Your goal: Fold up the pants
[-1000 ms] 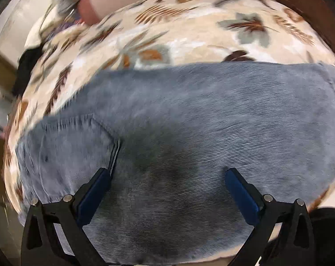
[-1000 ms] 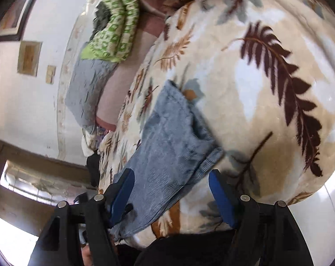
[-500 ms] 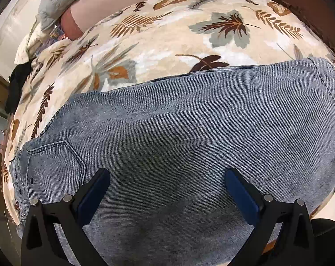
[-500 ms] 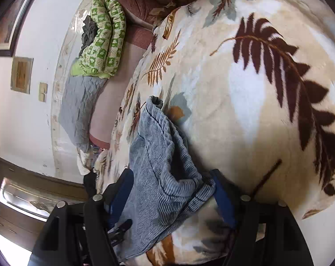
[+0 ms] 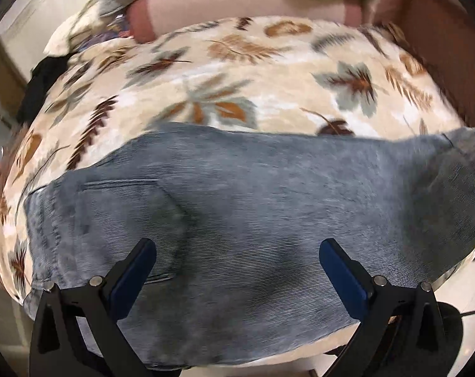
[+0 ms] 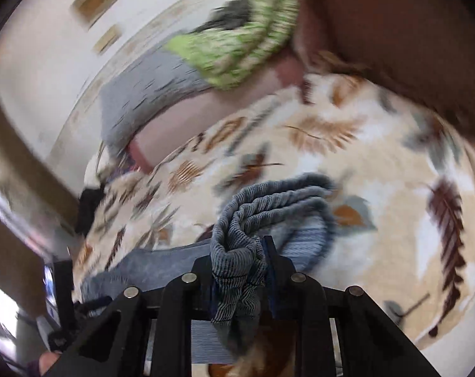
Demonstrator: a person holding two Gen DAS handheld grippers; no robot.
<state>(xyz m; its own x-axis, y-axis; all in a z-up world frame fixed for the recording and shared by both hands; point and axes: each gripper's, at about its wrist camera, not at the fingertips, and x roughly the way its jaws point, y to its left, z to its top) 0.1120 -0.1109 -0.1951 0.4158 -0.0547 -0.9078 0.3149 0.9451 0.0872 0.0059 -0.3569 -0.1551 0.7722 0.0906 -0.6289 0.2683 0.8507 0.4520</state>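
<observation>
Blue-grey pants (image 5: pixel 253 245) are spread lengthwise across a bed covered by a plush cream blanket (image 5: pixel 237 94) printed with brown, rust and grey-blue leaves. Judged from how the cloth lies, the folding is at an early stage: most of the garment is laid out flat in a single long band, and only one end is being lifted, so the fold over the middle and any later folds are judged to be left to do.

In the right wrist view, the right hand-held gripper (image 6: pixel 262 270) is seen with its jaws closing on a bunched cuff end of the pants (image 6: pixel 237 251); the cloth is pinched between the dark blue pads and hangs in a soft twisted roll above the blanket. In the left wrist view, the left hand-held gripper (image 5: pixel 237 267) is held above the seat of the pants with its jaws spread wide, and nothing is gripped between them.

The fabric is a finely ribbed, faded denim-like weave, thick enough to hold rounded folds. A stitched back pocket (image 5: pixel 124 207) with a pointed lower edge is visible near the waistband. The blanket is fleecy and slightly puffed. Behind it, a pink sheet (image 5: pixel 237 3), a grey cloth and a green patterned bundle (image 6: pixel 237 40) are blurred.
</observation>
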